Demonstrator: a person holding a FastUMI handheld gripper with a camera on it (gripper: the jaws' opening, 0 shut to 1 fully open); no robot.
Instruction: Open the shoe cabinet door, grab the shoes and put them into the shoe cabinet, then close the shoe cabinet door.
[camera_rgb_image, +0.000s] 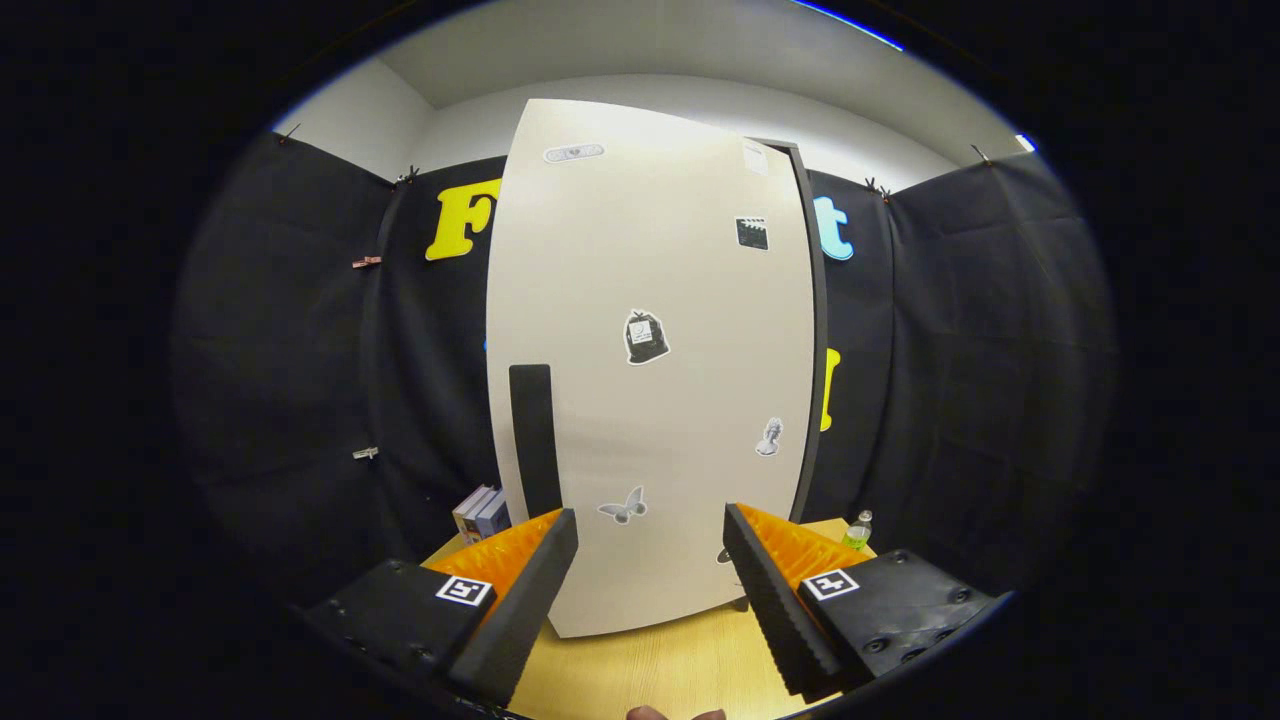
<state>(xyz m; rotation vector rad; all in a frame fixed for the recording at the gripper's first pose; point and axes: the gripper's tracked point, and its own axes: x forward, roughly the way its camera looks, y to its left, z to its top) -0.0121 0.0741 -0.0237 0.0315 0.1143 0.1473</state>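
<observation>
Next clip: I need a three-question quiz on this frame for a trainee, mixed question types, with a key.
1. True or false: the shoe cabinet door is shut.
2. Multiple choice: the gripper is
A. shut on the handle
B. open, holding nothing
C. shut on a shoe
3. Fill in: the dark vertical handle stands near the door's ____ edge, just beyond the gripper's left finger.

Key
1. True: the door sits flat on the cabinet front, stickers facing the camera.
2. B: the fingers are spread apart, and between them shows the lower door and the wooden table.
3. Left.
</observation>
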